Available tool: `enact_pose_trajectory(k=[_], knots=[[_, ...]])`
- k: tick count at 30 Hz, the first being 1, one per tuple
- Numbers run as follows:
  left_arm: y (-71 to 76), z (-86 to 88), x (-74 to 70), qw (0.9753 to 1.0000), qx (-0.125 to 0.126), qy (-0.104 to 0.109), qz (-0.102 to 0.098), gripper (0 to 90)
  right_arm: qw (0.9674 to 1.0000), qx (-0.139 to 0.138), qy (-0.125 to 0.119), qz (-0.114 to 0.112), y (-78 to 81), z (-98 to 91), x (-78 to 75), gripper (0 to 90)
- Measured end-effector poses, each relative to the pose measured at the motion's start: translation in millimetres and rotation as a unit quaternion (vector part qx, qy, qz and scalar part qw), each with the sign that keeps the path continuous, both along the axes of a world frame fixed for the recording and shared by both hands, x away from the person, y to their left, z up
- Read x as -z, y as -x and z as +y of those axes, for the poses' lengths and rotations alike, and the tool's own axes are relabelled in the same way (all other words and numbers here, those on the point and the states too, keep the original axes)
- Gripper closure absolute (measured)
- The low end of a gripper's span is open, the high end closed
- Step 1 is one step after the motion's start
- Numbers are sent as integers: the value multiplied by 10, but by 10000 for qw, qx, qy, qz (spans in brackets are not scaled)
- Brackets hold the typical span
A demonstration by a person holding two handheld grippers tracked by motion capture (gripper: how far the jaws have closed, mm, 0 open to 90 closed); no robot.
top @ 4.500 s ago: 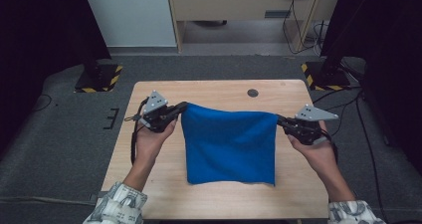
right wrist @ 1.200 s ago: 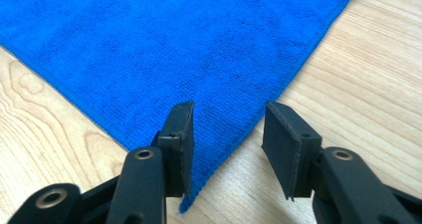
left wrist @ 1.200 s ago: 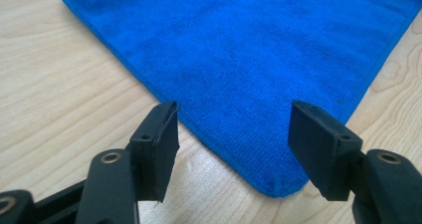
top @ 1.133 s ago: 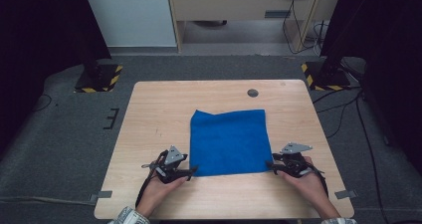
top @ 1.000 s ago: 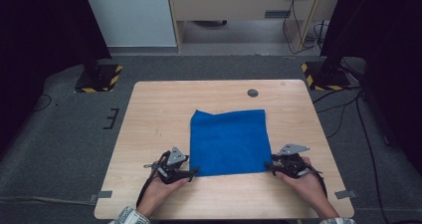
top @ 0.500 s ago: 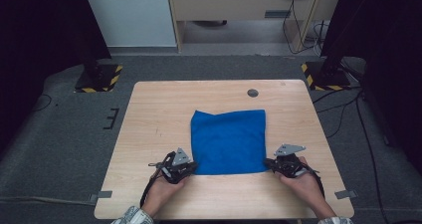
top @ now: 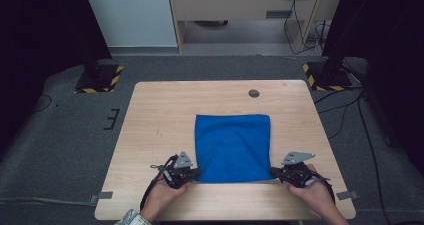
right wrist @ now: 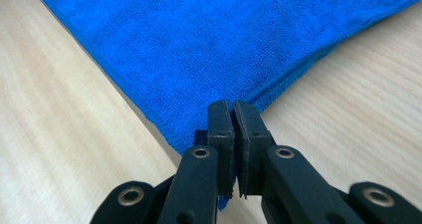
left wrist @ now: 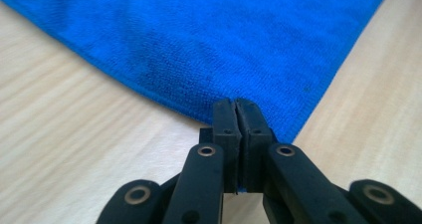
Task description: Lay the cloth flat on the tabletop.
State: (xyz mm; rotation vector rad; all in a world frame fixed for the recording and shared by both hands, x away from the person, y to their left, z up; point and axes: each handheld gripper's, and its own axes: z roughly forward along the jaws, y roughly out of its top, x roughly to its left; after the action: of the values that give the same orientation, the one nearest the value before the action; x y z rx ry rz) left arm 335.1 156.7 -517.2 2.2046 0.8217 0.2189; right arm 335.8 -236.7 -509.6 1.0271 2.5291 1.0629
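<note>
As I look down from the high view, a blue cloth (top: 233, 147) lies flat in the lower centre of the frame on a wooden table (top: 160, 115). My left gripper (top: 192, 173) sits at the cloth's lower left corner, my right gripper (top: 276, 172) at its lower right corner. A small dark disc (top: 254, 93) rests above the cloth, well apart from it.

In the left gripper view, the left gripper (left wrist: 236, 107) rises from the bottom centre, jaws clenched on a corner of the cloth (left wrist: 214, 40), which spreads across the upper frame.

In the right gripper view, the right gripper (right wrist: 233, 109) likewise pinches a cloth (right wrist: 219, 45) corner at the lower centre.
</note>
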Motion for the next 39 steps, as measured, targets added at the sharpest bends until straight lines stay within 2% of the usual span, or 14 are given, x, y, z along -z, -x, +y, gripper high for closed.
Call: enact_pose_trajectory(k=[4,8,11,13,14,15,16,17,18,19,20,22,30,39], knots=[[52,-9,13,9998,89,-129,83,878,10000,-10,34,71,54,-56,12,861],[54,29,-5,9998,25,59,168,878,9999,-7,60,143,39,-64,32,856],[61,19,-7,9998,58,76,168,867,9999,-7,64,130,51,-69,24,852],[65,13,3,9998,84,41,158,794,9999,3,15,130,65,-95,1,748],[64,29,4,9999,-151,60,47,701,9999,67,-9,92,72,-100,-9,690],[64,29,4,9999,-151,60,47,579,9999,67,-9,92,72,-100,-9,690],[48,70,-10,9992,-353,144,-93,499,9999,121,-76,-40,79,-109,-37,572],[48,70,-10,9992,-353,144,-93,453,9999,121,-76,-40,79,-109,-37,572],[23,121,-33,9981,-481,316,-201,403,9994,229,-169,-181,69,-114,-61,442],[23,121,-33,9981,-481,316,-201,372,9994,229,-169,-181,69,-114,-61,442],[-4,157,-51,9974,-528,425,-235,350,9989,306,-188,-299,47,-115,-71,383],[-25,178,-57,9972,-529,444,-283,312,9983,389,-202,-380,7,-111,-72,334],[-119,221,-37,9961,-666,439,-369,238,9965,600,-297,-492,-150,-71,-71,259],[-320,288,-120,9940,-828,464,-544,153,9962,637,-435,-406,-319,94,-68,172]])
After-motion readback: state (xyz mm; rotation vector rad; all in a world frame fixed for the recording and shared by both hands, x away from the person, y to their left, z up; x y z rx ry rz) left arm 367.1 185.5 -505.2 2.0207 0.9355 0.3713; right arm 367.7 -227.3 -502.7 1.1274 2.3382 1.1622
